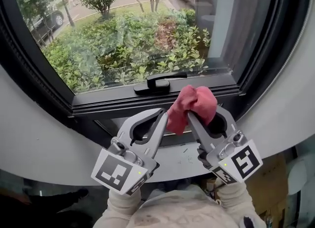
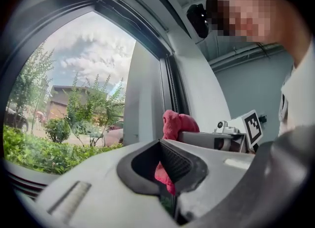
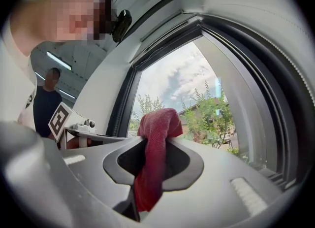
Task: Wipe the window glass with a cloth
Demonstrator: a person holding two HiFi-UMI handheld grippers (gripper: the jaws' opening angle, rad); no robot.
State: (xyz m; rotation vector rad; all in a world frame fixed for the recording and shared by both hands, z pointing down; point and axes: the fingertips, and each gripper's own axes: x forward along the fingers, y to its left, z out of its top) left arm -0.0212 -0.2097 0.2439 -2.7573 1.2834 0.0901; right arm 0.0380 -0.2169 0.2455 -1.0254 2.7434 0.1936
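A red cloth (image 1: 193, 105) is bunched up in front of the lower window frame. My right gripper (image 1: 197, 114) is shut on it; in the right gripper view the cloth (image 3: 153, 148) runs through the jaws and sticks up past the tips (image 3: 155, 141). My left gripper (image 1: 163, 114) comes in from the left, tip against the cloth's left side. Its jaws are together, and a fold of cloth (image 2: 163, 173) shows inside their opening, with more of it beyond the tips (image 2: 160, 143). The window glass (image 1: 123, 35) lies just beyond both grippers, with bushes outside.
A black window handle (image 1: 158, 81) sits on the dark lower frame (image 1: 108, 105) right behind the cloth. The white curved sill (image 1: 44, 143) wraps below. A cardboard box (image 1: 275, 178) stands low at the right. A person (image 3: 47, 101) stands in the room behind.
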